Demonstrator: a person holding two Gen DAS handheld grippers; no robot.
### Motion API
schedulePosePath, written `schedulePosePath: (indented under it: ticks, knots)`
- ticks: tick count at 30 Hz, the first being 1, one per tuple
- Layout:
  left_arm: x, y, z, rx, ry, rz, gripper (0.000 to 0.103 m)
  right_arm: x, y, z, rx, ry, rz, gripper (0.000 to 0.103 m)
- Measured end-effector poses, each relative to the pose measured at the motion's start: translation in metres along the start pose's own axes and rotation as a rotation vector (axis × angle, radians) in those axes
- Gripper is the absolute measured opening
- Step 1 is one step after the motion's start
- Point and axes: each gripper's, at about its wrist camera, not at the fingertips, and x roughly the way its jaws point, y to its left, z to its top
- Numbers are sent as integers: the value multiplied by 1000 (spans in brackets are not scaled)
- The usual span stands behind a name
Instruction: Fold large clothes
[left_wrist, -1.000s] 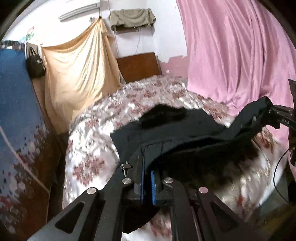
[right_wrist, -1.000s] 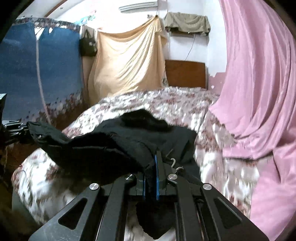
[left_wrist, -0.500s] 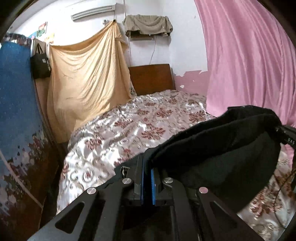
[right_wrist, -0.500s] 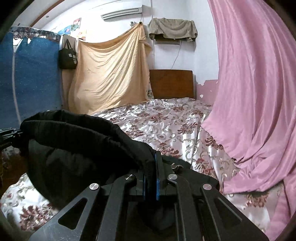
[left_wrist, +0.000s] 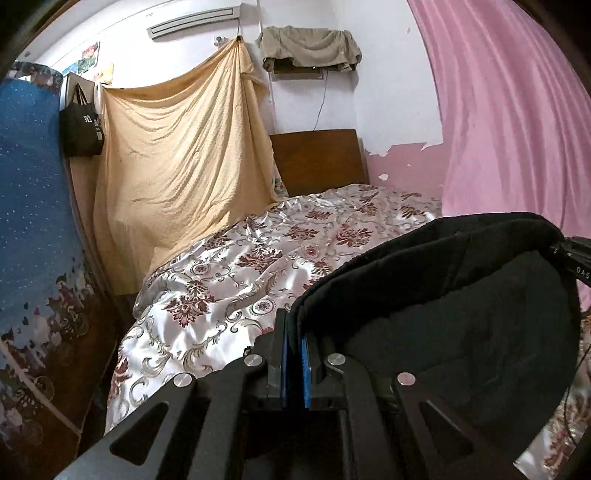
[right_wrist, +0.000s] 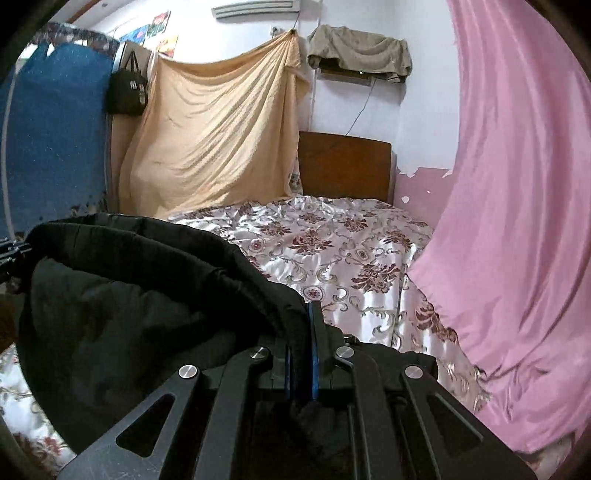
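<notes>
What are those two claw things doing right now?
Left gripper: shut on the black garment.
Right gripper: shut on the same black garment.

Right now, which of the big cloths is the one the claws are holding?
The black garment, pinched by both claws. The peach sheet and pink curtain just hang.

- Bed (left_wrist: 258, 266) w/ shiny white satin cover, maroon floral + grey scroll print; fills mid of both views.
- Cover rumpled, creases across top; drapes over the near-left edge down toward floor in left wrist view.
- Brown wooden headboard (right_wrist: 343, 166) at far end, against white wall.
- Peach sheet (left_wrist: 177, 166) hangs from wall; lower part meets bed's far-left corner.
- Pink curtain (right_wrist: 517, 221) falls along bed's right side, bottom folds resting on cover.
- Visible part of cover bare, nothing lying on it; near part hidden behind black fabric, can't tell there.
</notes>
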Motion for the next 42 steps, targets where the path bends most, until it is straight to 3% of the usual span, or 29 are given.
schedulePosePath:
  ticks: [5, 14, 20, 25, 27, 28, 29, 30, 31, 32, 34, 37, 40, 42]
  knots:
    - [52, 0, -1, -30, 55, 0, 6, 50, 8, 4, -34, 50, -22, 6]
    - [113, -17, -20, 12, 116, 24, 6, 116, 2, -24, -29, 144, -27, 6]
    - [167, -19, -26, -89, 242, -4, 7, 148, -6, -41, 9, 209, -42, 7]
    - [173, -14, -32, -179, 282, -30, 11, 155, -16, -46, 53, 236, -17, 12]
    - [170, -8, -34, -229, 290, -52, 24, 153, -19, -47, 67, 226, 13, 16]
    - [169, -6, -34, -247, 290, -57, 31, 148, -22, -46, 78, 213, 23, 27]
    - [164, -3, -33, -267, 280, -57, 52, 143, -24, -44, 86, 197, 16, 38]
    - [157, 1, -30, -289, 249, -51, 77, 137, -27, -43, 96, 175, 11, 62]
    - [144, 4, -28, -313, 190, -27, 85, 130, -29, -40, 107, 147, 12, 80]
    - [133, 7, -25, -331, 137, -6, 93, 124, -31, -38, 112, 132, 13, 82]
    - [112, 11, -20, -356, 61, -14, 97, 111, -33, -31, 115, 118, 19, 82]
    - [91, 7, -18, -347, 66, -30, 97, 91, -32, -27, 109, 99, 38, 84]
    - [68, -5, -27, -328, 72, -73, 99, 68, -24, -32, 121, 77, 90, 99]
    - [55, -13, -38, -321, 78, -109, 103, 57, -19, -38, 145, 76, 139, 100]
